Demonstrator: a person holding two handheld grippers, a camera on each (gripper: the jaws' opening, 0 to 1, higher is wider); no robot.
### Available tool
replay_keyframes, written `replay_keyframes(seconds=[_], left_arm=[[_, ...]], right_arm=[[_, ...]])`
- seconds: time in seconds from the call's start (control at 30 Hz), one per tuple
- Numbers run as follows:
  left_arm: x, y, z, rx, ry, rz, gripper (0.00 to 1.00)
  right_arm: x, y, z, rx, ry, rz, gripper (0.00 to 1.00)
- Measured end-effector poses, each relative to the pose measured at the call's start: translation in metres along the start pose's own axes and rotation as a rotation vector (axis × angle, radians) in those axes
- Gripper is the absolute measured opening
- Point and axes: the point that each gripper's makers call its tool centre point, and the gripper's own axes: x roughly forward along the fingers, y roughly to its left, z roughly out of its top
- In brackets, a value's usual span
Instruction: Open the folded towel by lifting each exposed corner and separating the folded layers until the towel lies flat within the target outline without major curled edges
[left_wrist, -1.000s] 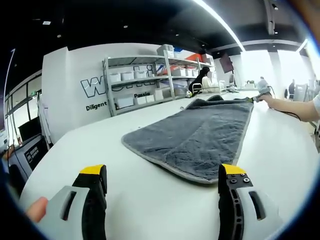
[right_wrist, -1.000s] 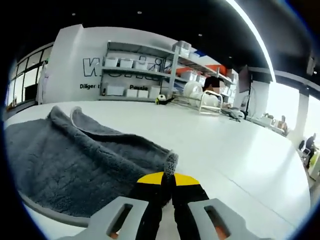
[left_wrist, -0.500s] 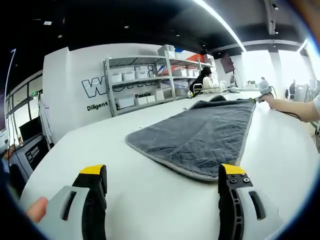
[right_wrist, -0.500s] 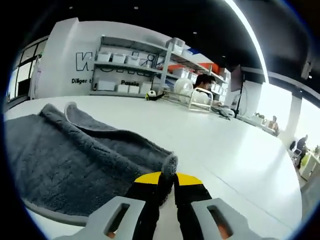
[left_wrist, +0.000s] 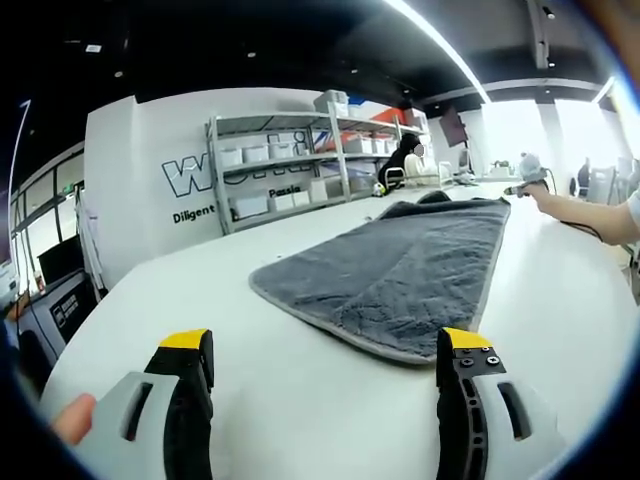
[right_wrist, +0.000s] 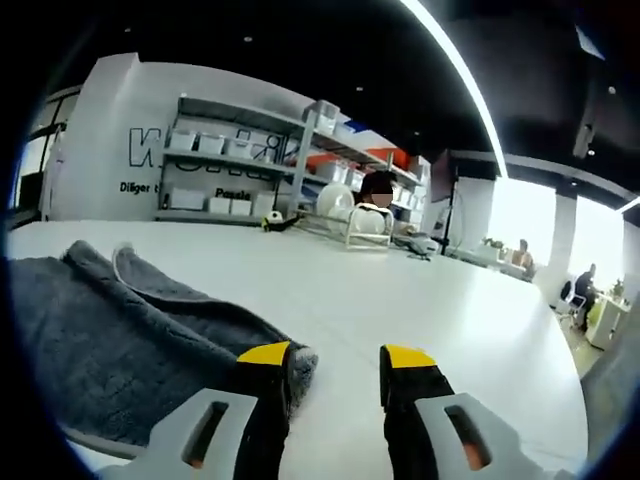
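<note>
Left gripper sits low over the white table with jaws spread wide, nothing between them, well short of the towel's near edge. Grey towel lies spread on the table ahead of it, long strip running away toward the far end, pale trim along the near border. Right gripper has its jaws parted with a clear gap, holding nothing; the towel's corner rests on the table just beside the left jaw tip, touching or nearly so, cannot tell which. From the right gripper view the towel lies off to the left, with a raised fold along its far edge. In the left gripper view the right gripper shows small at the towel's far corner, on a person's outstretched arm. Metal shelves with white bins stand against the lettered back wall.
</note>
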Motion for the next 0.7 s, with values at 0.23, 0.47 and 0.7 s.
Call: replay_keyframes(seconds=[0.23, 0.47, 0.7], left_arm=[[0.0, 0.0, 0.0, 0.0, 0.0, 0.0, 0.91], [0.001, -0.002, -0.001, 0.001, 0.003, -0.006, 0.91], [0.0, -0.001, 0.0, -0.016, -0.003, -0.009, 0.91]], right_arm=[[-0.01, 0.039, 0.038, 0.055, -0.156, 0.156, 0.47], [-0.029, 0.097, 0.069, 0.048, -0.283, 0.376, 0.73], [-0.051, 0.167, 0.075, -0.036, -0.317, 0.599, 0.95]])
